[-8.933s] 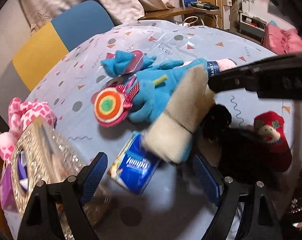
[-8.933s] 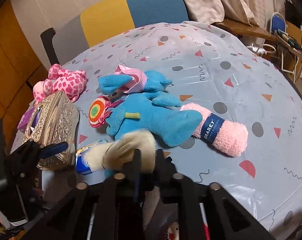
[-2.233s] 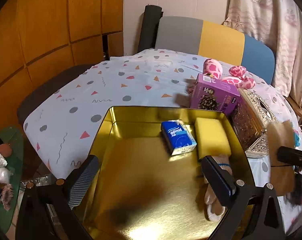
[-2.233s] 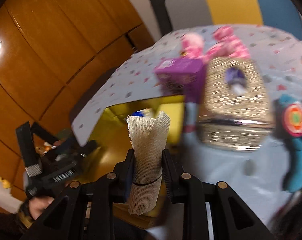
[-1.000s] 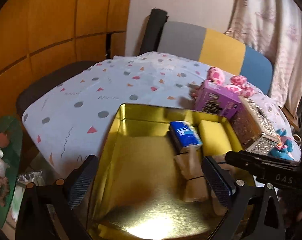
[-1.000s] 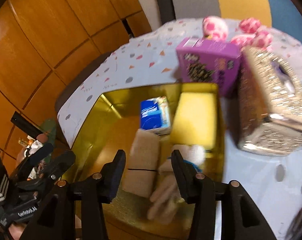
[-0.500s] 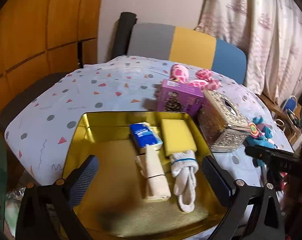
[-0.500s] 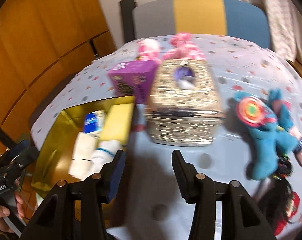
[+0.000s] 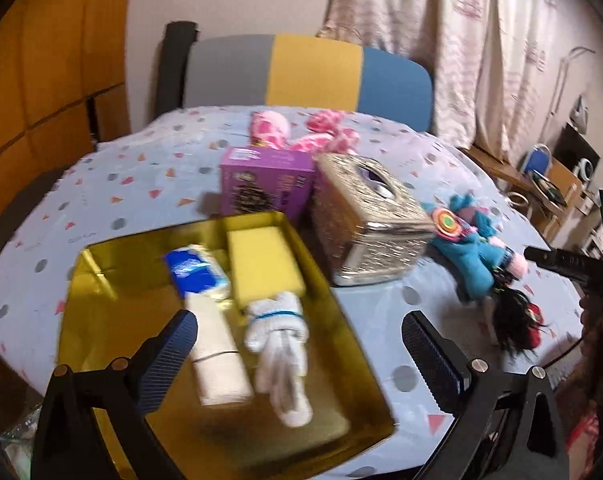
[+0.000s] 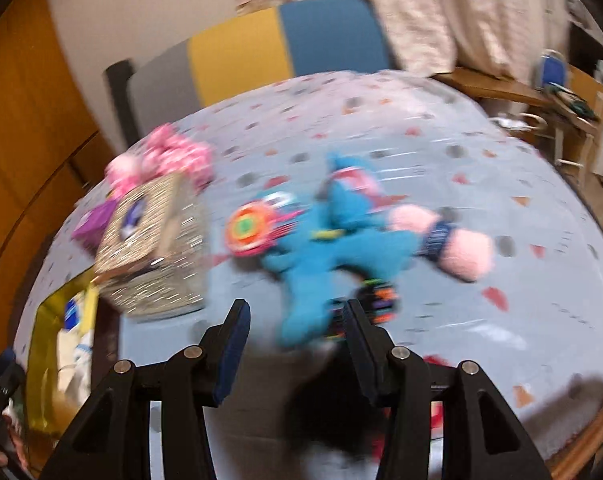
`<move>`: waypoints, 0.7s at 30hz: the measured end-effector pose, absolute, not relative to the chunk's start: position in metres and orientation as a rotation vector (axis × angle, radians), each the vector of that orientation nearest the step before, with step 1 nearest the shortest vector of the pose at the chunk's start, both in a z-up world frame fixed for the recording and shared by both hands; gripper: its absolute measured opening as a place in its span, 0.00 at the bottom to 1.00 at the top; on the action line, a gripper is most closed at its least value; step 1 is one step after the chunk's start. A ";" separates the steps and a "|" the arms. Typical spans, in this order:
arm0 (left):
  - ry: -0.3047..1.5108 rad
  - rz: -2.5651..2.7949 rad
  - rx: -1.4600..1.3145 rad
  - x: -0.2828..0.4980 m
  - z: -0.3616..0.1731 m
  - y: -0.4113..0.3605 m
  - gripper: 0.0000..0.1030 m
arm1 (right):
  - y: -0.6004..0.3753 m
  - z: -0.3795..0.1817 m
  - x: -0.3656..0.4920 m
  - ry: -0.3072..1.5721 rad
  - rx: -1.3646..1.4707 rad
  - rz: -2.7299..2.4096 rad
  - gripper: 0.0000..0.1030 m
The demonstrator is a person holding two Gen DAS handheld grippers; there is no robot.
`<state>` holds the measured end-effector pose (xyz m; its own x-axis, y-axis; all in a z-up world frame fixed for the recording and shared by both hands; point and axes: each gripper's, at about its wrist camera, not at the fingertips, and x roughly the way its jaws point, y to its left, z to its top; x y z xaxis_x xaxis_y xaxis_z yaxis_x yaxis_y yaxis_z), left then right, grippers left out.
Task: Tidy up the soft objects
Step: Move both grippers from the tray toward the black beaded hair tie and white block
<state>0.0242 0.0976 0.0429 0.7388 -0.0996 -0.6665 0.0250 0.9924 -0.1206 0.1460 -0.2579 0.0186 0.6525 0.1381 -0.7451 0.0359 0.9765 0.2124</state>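
A gold tray (image 9: pixel 101 264) holds a blue tissue pack (image 9: pixel 195 270), a yellow sponge (image 9: pixel 263 264), a beige cloth roll (image 9: pixel 217 356) and a white sock bundle (image 9: pixel 279 336). My left gripper (image 9: pixel 299 346) hovers open over the tray's near half, holding nothing. A blue plush toy (image 10: pixel 329 256) with a round rainbow lollipop (image 10: pixel 247 230) lies on the tablecloth, a pink fuzzy sock (image 10: pixel 463 254) to its right. My right gripper (image 10: pixel 295 316) is open and empty just short of the plush, in a blurred view. The plush (image 9: pixel 471 256) also shows in the left wrist view.
A glittery gold tissue box (image 9: pixel 367 224) and a purple carton (image 9: pixel 267 184) stand beside the tray, with a pink spotted plush (image 9: pixel 271 130) behind them. A black-haired doll (image 9: pixel 511 320) lies near the table's right edge. A grey, yellow and blue chair back (image 9: pixel 313 72) stands beyond.
The right gripper has left the beige roll lying in the tray and swung right, from over the tray to the blue plush. The left gripper has drawn back and turned rightward.
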 end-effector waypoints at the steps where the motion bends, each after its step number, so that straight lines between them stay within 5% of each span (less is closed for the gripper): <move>1: 0.745 -0.079 -0.106 0.026 0.043 0.094 0.98 | -0.270 0.020 0.144 0.848 0.231 0.027 0.47; 6: 0.778 -0.179 -0.101 0.038 0.041 0.063 0.96 | -0.324 0.017 0.137 0.800 0.365 -0.089 0.47; 10: 0.827 -0.271 -0.055 0.051 0.034 0.031 0.91 | -0.358 0.006 0.130 0.768 0.565 -0.081 0.57; 21: 1.000 -0.583 -0.085 0.101 0.002 -0.078 0.64 | -0.376 0.004 0.112 0.635 0.730 -0.063 0.62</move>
